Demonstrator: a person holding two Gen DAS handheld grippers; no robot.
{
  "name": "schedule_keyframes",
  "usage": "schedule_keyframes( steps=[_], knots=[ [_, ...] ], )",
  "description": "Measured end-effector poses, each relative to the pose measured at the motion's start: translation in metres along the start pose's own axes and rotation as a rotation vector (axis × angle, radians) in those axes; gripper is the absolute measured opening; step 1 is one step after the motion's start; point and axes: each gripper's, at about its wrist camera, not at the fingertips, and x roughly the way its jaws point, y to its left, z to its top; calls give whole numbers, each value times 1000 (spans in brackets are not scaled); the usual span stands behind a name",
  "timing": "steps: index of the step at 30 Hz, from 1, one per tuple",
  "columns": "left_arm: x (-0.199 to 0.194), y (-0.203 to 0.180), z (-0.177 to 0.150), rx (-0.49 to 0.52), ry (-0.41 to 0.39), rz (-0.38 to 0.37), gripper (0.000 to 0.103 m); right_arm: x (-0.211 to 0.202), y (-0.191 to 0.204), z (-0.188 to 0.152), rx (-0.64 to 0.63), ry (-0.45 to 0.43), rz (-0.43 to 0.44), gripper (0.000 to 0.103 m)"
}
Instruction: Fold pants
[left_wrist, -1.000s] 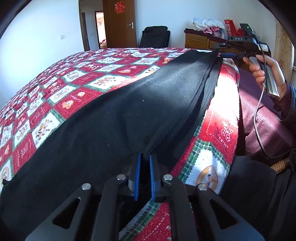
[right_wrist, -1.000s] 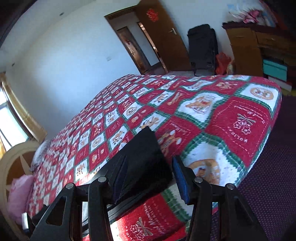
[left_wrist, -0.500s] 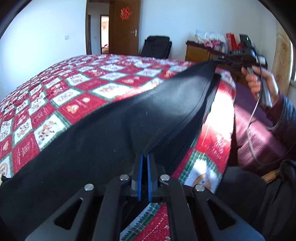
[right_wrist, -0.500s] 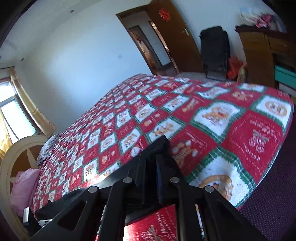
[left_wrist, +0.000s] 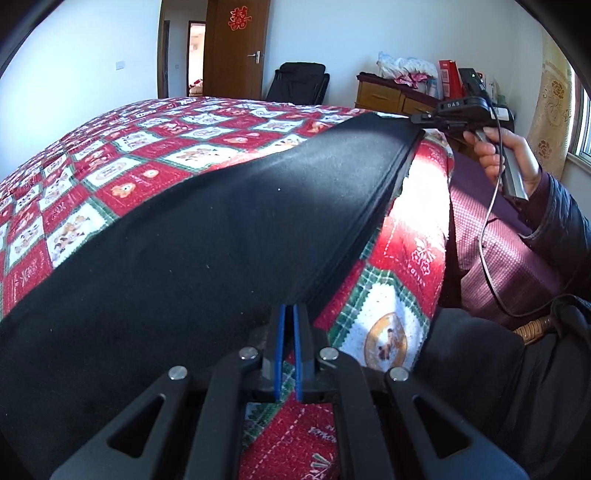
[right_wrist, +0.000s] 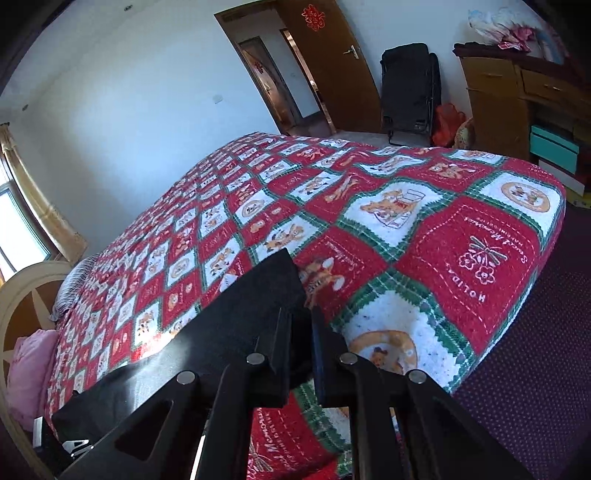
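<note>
Black pants (left_wrist: 177, 258) lie stretched along the near side of the bed. My left gripper (left_wrist: 288, 310) is shut on their near edge, with the seam running away from the blue pads. At the far end of the cloth, a hand holds my right gripper (left_wrist: 416, 119) against the pants' corner. In the right wrist view, the right gripper (right_wrist: 300, 314) is shut on that corner of the pants (right_wrist: 236, 325), and black cloth fills the gap between its fingers. The cloth hangs taut between the two grippers.
A red, white and green patchwork quilt (left_wrist: 147, 147) covers the bed; its edge drops to purple carpet (right_wrist: 535, 350). A person's hand (left_wrist: 495, 155) and dark sleeve are at the right. A door, a black folded chair (right_wrist: 410, 88), a wooden dresser (right_wrist: 495, 103) and a pink pillow (right_wrist: 26, 365) surround the bed.
The right gripper's jaws closed from wide open onto the pants' corner. The left gripper stayed shut on the near edge. The cloth between them now looks tighter.
</note>
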Motion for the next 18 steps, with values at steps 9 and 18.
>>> schedule_keyframes(
  steps=[9,18],
  knots=[
    [1,-3,-7,3,15,-25,4,-9,1,-1,-23,-1,8,9],
    [-6,-4,-3,-3,-32,-4,5,-10,12,-4,-123,-2,-106,18]
  ],
)
